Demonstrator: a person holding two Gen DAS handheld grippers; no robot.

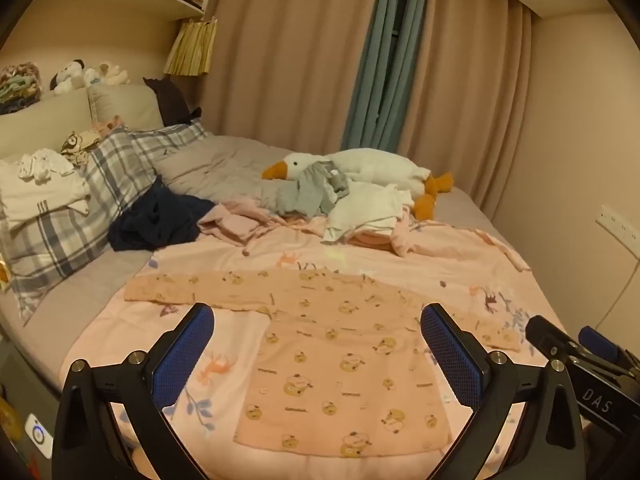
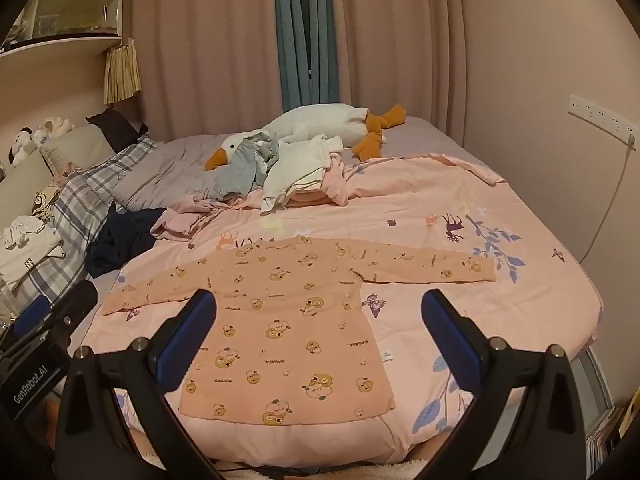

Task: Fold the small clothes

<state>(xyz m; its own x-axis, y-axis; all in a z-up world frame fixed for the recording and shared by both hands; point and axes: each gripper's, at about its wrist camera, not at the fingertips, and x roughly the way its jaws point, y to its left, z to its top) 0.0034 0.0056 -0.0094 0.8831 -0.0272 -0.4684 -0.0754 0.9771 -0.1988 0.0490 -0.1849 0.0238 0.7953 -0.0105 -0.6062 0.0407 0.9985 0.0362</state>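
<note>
Bedroom scene, and a pink bed cover (image 2: 460,200) is carrying the peach printed shirt (image 2: 288,320), lying flat with both sleeves stretched out. Left gripper (image 1: 316,354) and right gripper (image 2: 320,344) are both hovering above it, jaws spread wide, gripping nothing, while a plush goose (image 1: 360,168) is lounging beyond.

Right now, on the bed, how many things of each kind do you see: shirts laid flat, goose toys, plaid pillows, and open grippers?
Peach printed shirt laid flat, sleeves spread: 1
Goose plush toy: 1
Plaid pillows: 2
Grippers, both open and empty: 2, the left gripper and the right gripper
Total: 6
</note>
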